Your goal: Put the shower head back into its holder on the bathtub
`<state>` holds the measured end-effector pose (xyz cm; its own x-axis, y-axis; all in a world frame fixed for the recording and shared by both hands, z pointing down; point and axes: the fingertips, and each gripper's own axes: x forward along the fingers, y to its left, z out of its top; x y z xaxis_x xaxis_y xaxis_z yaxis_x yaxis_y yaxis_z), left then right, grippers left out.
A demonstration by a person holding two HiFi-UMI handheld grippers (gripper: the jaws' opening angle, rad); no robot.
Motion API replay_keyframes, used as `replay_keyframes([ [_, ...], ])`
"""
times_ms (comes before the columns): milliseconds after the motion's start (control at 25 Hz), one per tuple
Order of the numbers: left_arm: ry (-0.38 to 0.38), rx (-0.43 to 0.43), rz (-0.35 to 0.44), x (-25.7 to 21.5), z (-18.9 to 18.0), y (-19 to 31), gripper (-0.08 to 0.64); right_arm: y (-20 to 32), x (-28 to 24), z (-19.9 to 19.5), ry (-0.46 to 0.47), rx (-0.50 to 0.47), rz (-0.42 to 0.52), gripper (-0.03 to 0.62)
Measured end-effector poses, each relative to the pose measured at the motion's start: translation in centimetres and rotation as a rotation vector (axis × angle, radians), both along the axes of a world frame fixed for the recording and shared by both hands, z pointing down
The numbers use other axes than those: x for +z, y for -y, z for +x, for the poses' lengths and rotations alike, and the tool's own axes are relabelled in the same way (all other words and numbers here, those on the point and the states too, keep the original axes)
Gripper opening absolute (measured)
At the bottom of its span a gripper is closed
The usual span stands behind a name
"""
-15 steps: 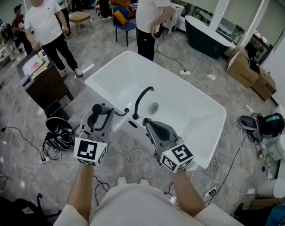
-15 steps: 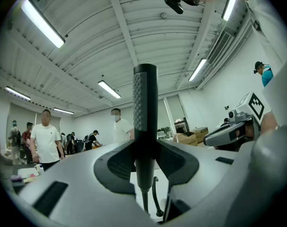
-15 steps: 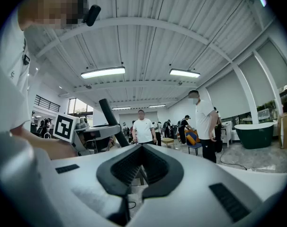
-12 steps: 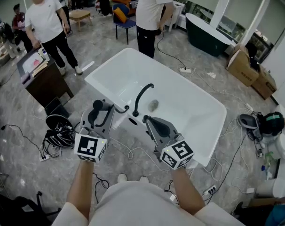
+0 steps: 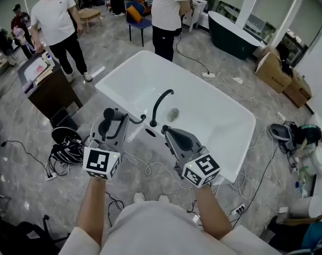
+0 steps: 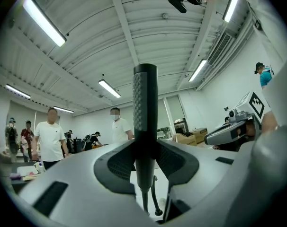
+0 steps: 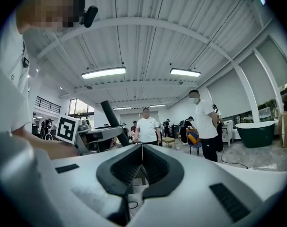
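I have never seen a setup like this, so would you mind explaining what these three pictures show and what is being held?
There is no robot here: a person holds a hand-operated gripper in each hand. The head view comes from a camera on the person's head, looking down at a white bathtub with a black tap on its near rim. The other two come from cameras riding on the grippers, each looking along its own jaws. The left gripper is clamped on the upright black handle of the shower head. The right gripper has its jaws shut together with nothing between them.
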<state>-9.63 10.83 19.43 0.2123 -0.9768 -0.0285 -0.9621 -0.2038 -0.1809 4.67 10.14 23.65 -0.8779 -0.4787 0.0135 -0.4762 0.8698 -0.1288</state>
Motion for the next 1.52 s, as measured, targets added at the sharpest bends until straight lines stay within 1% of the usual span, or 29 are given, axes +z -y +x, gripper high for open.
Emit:
replay_keyframes([
  [120, -0.007, 0.01, 0.005, -0.2, -0.3, -0.1, 0.138, -0.2, 0.1, -0.1, 0.01, 0.015, -0.011, 0.017],
  [280, -0.004, 0.028, 0.009, -0.2, -0.7, 0.1, 0.138, -0.5, 0.6, -0.4, 0.001, 0.031, -0.019, 0.017],
  [600, 0.012, 0.089, 0.026, -0.9, -2.4, 0.9, 0.138, -1.0, 1.0, -2.5, -0.01, 0.077, -0.017, 0.017],
  [840, 0.004, 0.117, 0.035, -1.0, -4.3, 1.0, 0.138, -1.5, 1.7, -4.4, -0.029, 0.103, -0.025, 0.017],
  [1000, 0.004, 0.127, 0.043, -1.2, -4.8, 1.6, 0.138, -1.2, 2.1, -4.8, -0.035, 0.113, -0.033, 0.017],
  [1280, 0.003, 0.138, 0.028, -0.4, -5.0, 3.9, 0.138, 1.0, 3.1, -5.0, -0.033, 0.123, -0.057, 0.017],
  [1520, 0.01, 0.129, 0.01, 0.0, -4.9, 6.8, 0.138, 4.3, 3.4, -5.5, -0.025, 0.093, -0.057, 0.017],
])
